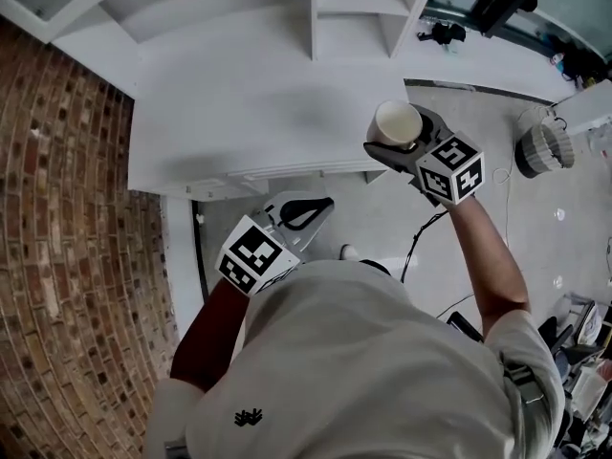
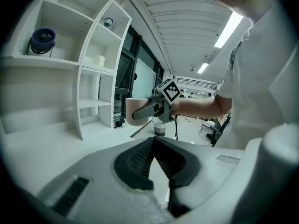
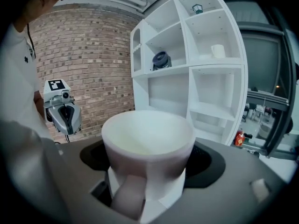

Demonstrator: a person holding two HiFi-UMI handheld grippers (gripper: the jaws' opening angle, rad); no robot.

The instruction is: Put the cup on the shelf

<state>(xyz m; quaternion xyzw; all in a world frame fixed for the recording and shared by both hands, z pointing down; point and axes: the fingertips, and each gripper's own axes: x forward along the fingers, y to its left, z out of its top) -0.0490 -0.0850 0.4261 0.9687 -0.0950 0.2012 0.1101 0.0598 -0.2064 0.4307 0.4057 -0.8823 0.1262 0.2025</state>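
Note:
A pale cup [image 1: 397, 122] with a wide white rim is held upright in my right gripper [image 1: 394, 143], which is shut on its body; it hangs over the floor just right of the white counter's [image 1: 239, 103] front corner. In the right gripper view the cup [image 3: 147, 139] fills the space between the jaws of my right gripper [image 3: 148, 160]. The white shelf unit [image 3: 196, 69] stands ahead of it. My left gripper [image 1: 304, 213] is low, close to my body, jaws together and empty. In the left gripper view, beyond my left gripper [image 2: 153, 141], the cup [image 2: 133, 111] shows in the right gripper [image 2: 147, 110].
On the shelf unit [image 2: 79, 69] sit a dark blue pot [image 2: 43, 41], a small white cylinder [image 2: 99, 60] and a tiny lantern [image 2: 108, 21]. A brick wall [image 1: 67, 256] runs along the left. A ribbed basket [image 1: 543, 148] stands on the floor at right.

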